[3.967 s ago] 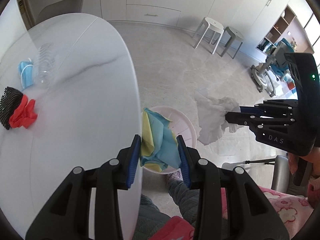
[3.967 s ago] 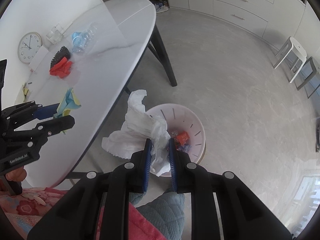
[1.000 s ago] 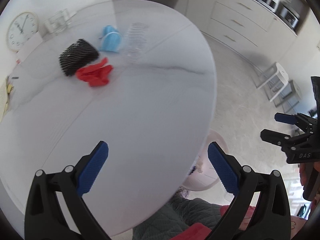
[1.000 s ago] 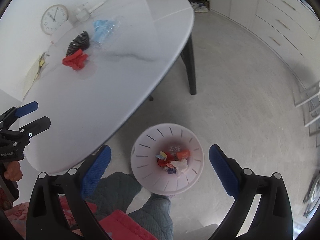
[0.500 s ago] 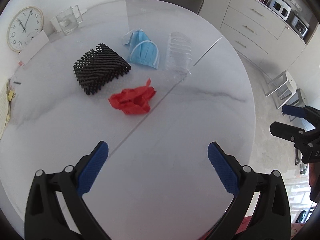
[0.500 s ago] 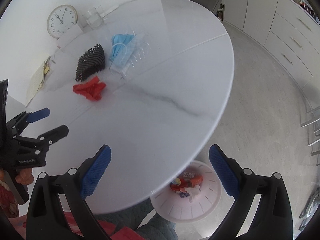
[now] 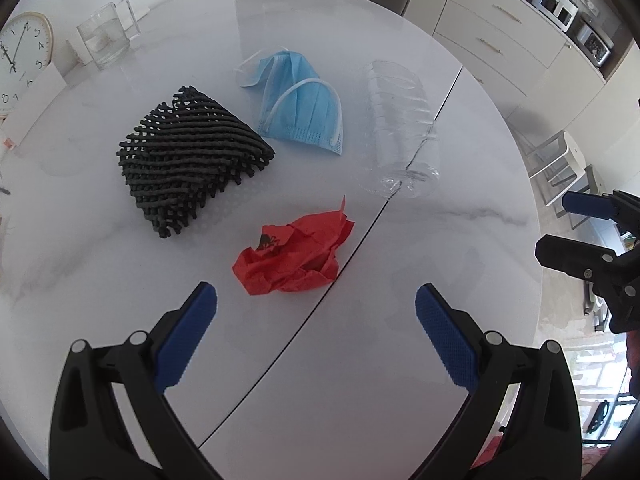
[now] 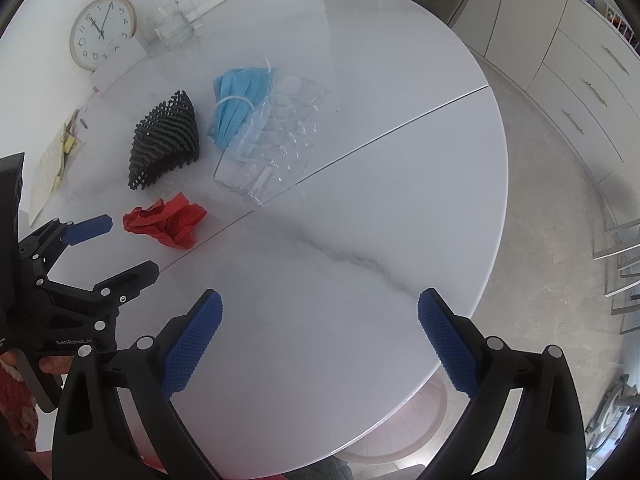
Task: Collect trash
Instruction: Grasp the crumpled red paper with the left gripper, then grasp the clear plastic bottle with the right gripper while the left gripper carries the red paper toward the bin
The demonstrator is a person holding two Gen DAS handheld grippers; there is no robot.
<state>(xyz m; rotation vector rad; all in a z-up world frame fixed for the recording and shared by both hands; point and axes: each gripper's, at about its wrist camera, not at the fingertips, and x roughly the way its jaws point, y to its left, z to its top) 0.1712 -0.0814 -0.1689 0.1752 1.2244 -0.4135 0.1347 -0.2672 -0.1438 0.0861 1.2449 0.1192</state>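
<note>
- Left gripper (image 7: 316,312) is hovering over the white marble table (image 7: 360,360), jaws spread wide, gripping nothing.
- Crumpled red wrapper (image 7: 294,256) is lying just ahead of the left fingertips, beside the table's seam.
- Black mesh netting (image 7: 192,168), blue face mask (image 7: 300,108) and crushed clear plastic container (image 7: 400,128) are sitting further back, close together.
- Right gripper (image 8: 318,320) is hanging over the table's near edge, jaws also released and empty.
- Pink bin (image 8: 400,436) is showing under the table rim, mostly hidden.
- Wall clock (image 8: 102,32) and a glass (image 7: 104,38) are standing at the far side.
</note>
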